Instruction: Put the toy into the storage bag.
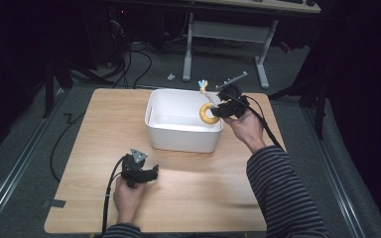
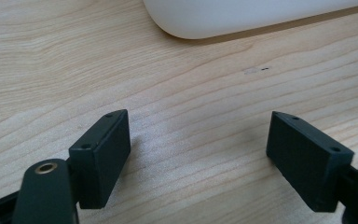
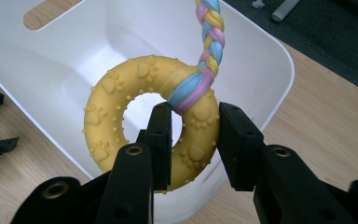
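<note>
Progress was judged near its end: a yellow ring toy (image 3: 144,121) with braided rope (image 3: 209,32) was gripped by the right gripper (image 3: 193,140) over the right rim of the white bin (image 1: 178,136), not yet released. The left gripper (image 2: 198,154), jaws wide and holding nothing, was rested near the tabletop's front edge.

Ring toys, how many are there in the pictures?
1. The yellow ring toy hangs over the white bin's right rim, clamped by the right tool, its braided rope trailing up. The bin's near floor is hidden.
</note>
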{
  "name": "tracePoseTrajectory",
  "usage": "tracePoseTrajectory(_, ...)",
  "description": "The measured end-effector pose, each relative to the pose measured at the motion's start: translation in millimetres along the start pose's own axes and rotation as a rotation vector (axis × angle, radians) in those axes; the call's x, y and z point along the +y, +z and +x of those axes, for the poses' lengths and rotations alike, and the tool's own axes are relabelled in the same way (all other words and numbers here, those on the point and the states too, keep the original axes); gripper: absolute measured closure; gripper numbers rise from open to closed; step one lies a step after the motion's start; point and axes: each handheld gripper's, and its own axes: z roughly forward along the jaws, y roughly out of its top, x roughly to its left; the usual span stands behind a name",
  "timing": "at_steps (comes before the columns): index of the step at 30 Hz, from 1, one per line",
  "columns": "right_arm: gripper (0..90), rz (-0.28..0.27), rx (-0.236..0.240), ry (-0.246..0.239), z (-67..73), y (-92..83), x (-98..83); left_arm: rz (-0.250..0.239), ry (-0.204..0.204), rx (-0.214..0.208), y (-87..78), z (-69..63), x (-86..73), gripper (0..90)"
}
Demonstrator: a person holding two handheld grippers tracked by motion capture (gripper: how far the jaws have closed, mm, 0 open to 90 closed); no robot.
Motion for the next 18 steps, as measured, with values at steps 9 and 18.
tracePoseTrajectory(9, 67.5, 0.023, 0.013, 0.008, 3.2, 17.1, 6.6, -0.002, 0.001, 0.002, 0.1, -0.2, -0.1, 21.9)
tracePoseTrajectory(18, 67.5, 0.028, 0.015, 0.019, 2.8, 28.7, 8.9, -0.001, 0.001, 0.001, 0.1, -0.1, 0.0, 21.9)
